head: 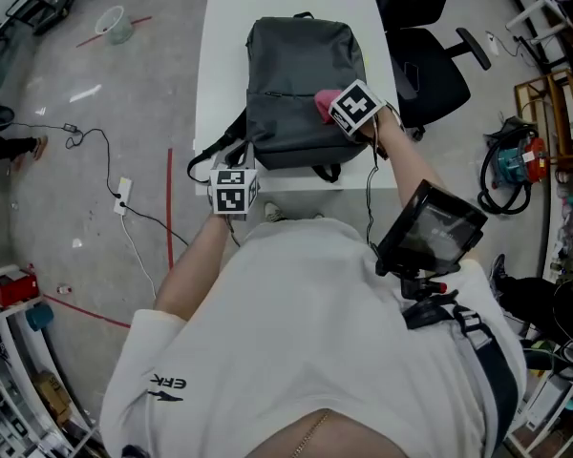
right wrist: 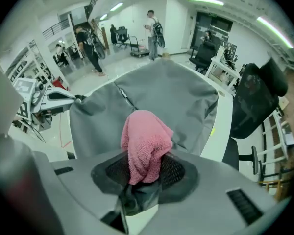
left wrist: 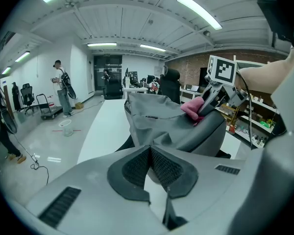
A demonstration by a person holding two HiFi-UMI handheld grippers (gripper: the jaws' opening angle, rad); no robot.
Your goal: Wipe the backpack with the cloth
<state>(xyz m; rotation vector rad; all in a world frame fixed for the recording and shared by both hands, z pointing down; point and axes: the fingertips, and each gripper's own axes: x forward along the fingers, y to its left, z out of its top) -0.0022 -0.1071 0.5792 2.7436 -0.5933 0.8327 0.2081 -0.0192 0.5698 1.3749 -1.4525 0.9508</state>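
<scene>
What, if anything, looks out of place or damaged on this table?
Nothing is spilled or damaged. The backpack lies flat on the table; its straps trail loose at the near left corner, slightly untidy.

Person: white short-sleeved T-shirt (head: 296,332) with black logo (head: 167,383) on left sleeve; black strap (head: 492,361) at right side; black screen unit (head: 430,229) worn in front. Left gripper (left wrist: 150,155) and right gripper (right wrist: 145,168): grey bodies, black ribbed pads (left wrist: 137,168), each topped by a white cube (head: 232,191) with black square markers. Thin black cable (head: 371,189) along right arm.
</scene>
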